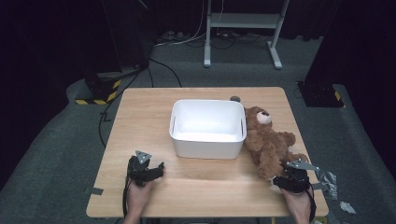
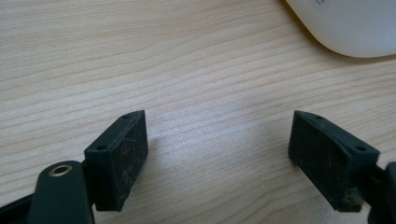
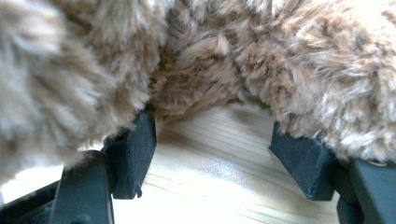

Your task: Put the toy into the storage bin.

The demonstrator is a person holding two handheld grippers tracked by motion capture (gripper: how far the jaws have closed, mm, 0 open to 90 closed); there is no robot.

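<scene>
A brown teddy bear (image 1: 268,140) lies on its back on the wooden table (image 1: 140,112), right of a white plastic bin (image 1: 205,148) and touching its side. My right gripper (image 1: 284,180) sits at the bear's lower legs near the table's front right corner. In the right gripper view its jaws stand open (image 3: 215,149), with bare wood between them and the bear's fur (image 3: 289,60) draped over both tips. My left gripper (image 1: 156,170) rests in front of the bin's left corner, open (image 2: 217,149) over bare wood, with the bin's corner (image 2: 350,28) just ahead.
A small dark round object (image 1: 235,98) lies behind the bin. Crumpled silver scraps (image 1: 329,182) sit on the floor past the table's right edge. A white metal stand (image 1: 243,21) and cables are on the carpet beyond the table.
</scene>
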